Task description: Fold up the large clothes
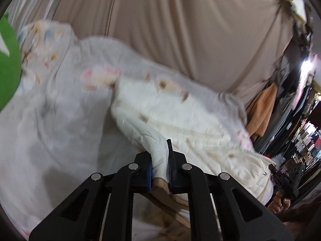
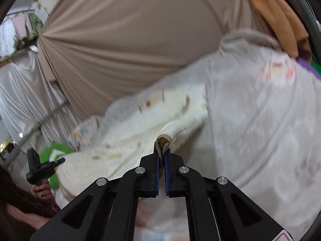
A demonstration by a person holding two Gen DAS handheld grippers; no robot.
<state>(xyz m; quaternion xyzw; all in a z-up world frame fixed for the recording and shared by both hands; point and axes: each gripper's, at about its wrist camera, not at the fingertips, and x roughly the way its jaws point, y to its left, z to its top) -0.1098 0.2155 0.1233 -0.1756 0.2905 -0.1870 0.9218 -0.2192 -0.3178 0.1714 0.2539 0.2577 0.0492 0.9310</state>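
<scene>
A large cream quilted garment [image 1: 180,108] with small brown marks lies on a pale printed bed sheet [image 1: 50,108]. My left gripper [image 1: 159,160] is shut on a white quilted fold of the garment, with a tan lining edge below the fingers. In the right wrist view the garment [image 2: 128,116] stretches left, and my right gripper [image 2: 162,152] is shut on a bunched corner with a tan edge. The right gripper also shows in the left wrist view [image 1: 284,180], and the left gripper shows in the right wrist view [image 2: 40,168]. Both views are blurred.
A beige draped curtain [image 1: 180,20] hangs behind the bed. A green cushion [image 1: 8,60] sits at the left, also in the right wrist view [image 2: 54,150]. An orange cloth [image 2: 280,16] hangs at the right. Dark racks of clothes [image 1: 305,136] stand at the far right.
</scene>
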